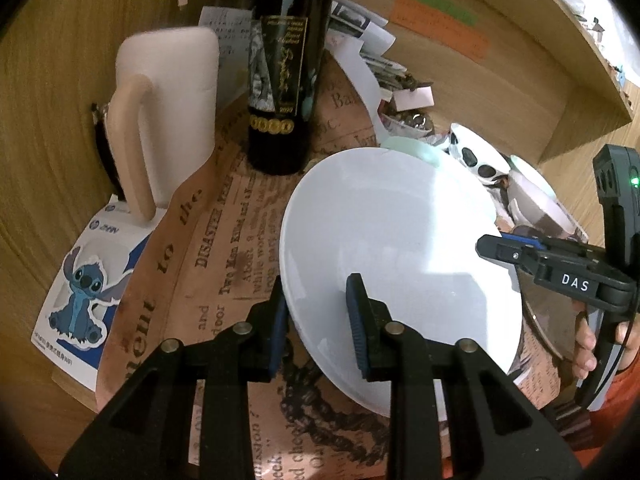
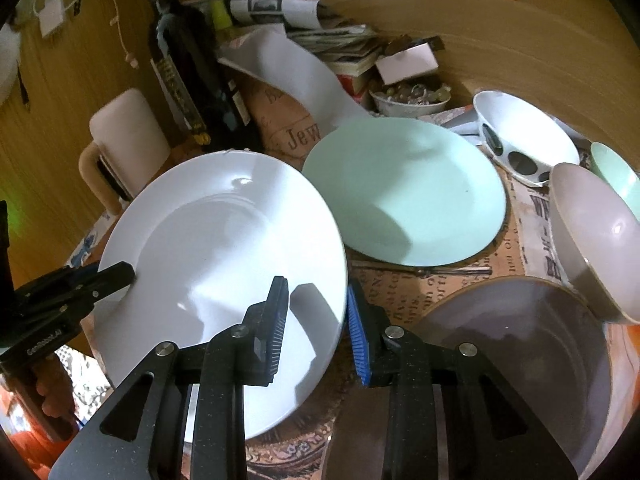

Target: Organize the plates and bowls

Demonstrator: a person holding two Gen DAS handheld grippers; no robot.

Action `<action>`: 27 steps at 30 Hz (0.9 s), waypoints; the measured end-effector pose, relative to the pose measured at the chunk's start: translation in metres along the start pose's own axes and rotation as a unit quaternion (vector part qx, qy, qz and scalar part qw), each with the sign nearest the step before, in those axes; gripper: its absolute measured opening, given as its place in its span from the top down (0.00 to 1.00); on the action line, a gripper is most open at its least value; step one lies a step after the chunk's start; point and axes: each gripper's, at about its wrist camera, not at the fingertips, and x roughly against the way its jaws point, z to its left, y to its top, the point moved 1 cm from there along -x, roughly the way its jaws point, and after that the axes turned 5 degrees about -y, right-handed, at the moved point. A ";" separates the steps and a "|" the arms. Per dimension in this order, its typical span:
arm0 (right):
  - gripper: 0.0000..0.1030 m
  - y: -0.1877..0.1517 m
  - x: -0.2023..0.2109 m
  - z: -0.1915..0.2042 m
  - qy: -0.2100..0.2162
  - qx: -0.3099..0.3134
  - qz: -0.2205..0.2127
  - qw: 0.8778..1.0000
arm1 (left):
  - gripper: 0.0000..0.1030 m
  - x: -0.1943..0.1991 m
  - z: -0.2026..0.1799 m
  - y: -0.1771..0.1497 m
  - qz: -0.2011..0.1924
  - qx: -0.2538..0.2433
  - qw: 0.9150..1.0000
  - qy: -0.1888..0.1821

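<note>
A white plate [image 1: 400,264] [image 2: 224,268] is tilted up off the newspaper-print mat. My left gripper [image 1: 318,316] is open and straddles the plate's near-left rim. My right gripper [image 2: 318,324] is open and straddles its right rim; it also shows in the left wrist view [image 1: 504,250]. The left gripper shows at the plate's left edge in the right wrist view [image 2: 120,276]. A mint green plate [image 2: 404,192] lies behind. A grey plate [image 2: 516,360] lies front right. A grey bowl [image 2: 596,236], a white spotted bowl [image 2: 524,140] and a mint bowl [image 2: 616,172] stand at right.
A dark wine bottle [image 1: 282,68] stands behind the plate. A cream mug-shaped object [image 1: 160,116] leans on the wooden wall at left. Papers and a small dish of trinkets [image 2: 412,98] crowd the back. A Stitch sticker card [image 1: 84,280] lies at left.
</note>
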 end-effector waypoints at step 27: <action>0.74 -0.012 0.060 -0.058 -0.036 -0.070 -0.071 0.994 | 0.73 -0.008 -0.068 0.027 -0.025 -0.053 0.997 -0.055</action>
